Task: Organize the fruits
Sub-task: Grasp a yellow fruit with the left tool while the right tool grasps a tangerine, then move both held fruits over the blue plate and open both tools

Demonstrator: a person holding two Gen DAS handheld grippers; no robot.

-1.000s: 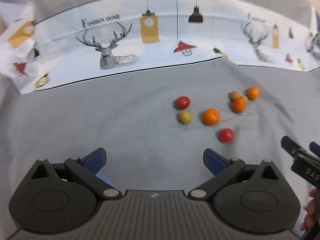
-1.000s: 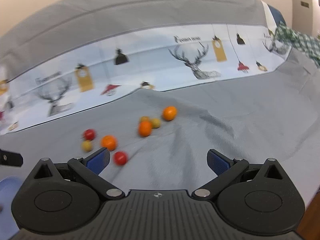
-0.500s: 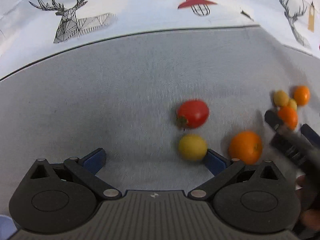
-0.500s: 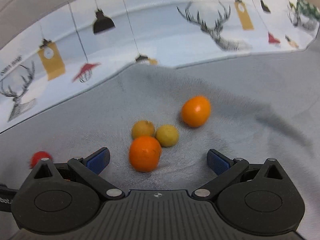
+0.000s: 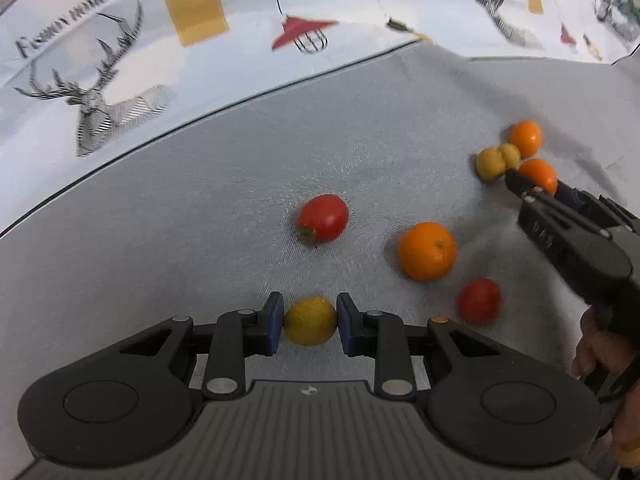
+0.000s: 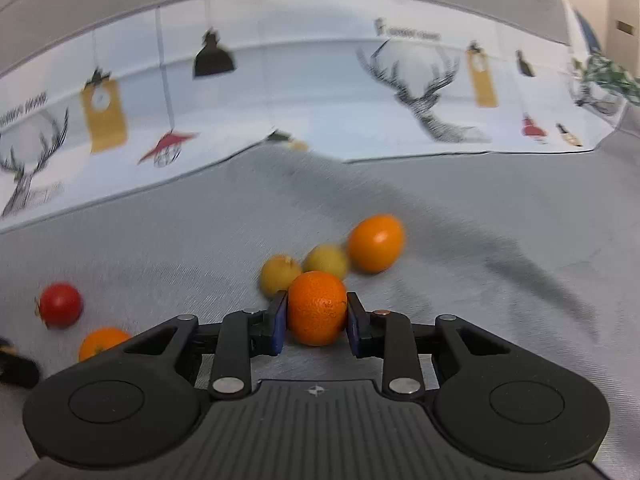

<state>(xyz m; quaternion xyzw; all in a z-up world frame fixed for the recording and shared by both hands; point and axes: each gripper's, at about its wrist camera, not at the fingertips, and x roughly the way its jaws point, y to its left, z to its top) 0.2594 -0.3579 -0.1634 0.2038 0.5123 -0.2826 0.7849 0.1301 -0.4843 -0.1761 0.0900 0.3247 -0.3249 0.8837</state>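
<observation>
while both grippers bite at once, nothing has left the cloth yet.

left gripper: left gripper (image 5: pixel 310 322), jaws closing, blue pads against either side of a yellow fruit (image 5: pixel 310 321) that sits on the grey cloth (image 5: pixel 200 208).

right gripper: right gripper (image 6: pixel 317 317), jaws at their narrowest, pads pressing on an orange (image 6: pixel 317 307) at the near edge of a cluster.

rest of the fruit: a red tomato (image 5: pixel 323 218), a larger orange (image 5: pixel 427 251) and a second red tomato (image 5: pixel 479 300) lie apart on the cloth between the two grippers; two yellow fruits (image 6: pixel 280 274) (image 6: pixel 327 260) and an oval orange one (image 6: pixel 375 243) lie just behind the gripped orange.

risk, left: the fruit is small, round and probably smooth, so a grip off its middle could squirt it out forward as the pads tighten.

risk, right: the yellow fruits seem to touch or nearly touch the orange; lifting could nudge them and set them rolling on the wrinkled cloth.

risk, both: soft fruit may bruise under a hard squeeze.

left view only: it shows the right gripper from outside, with the hand (image 5: pixel 600 344) on its handle, and the second tomato.

right view only: it shows the pads on the orange, a contact the left view hides.

destination: no bowl or tray shows in either view.
</observation>
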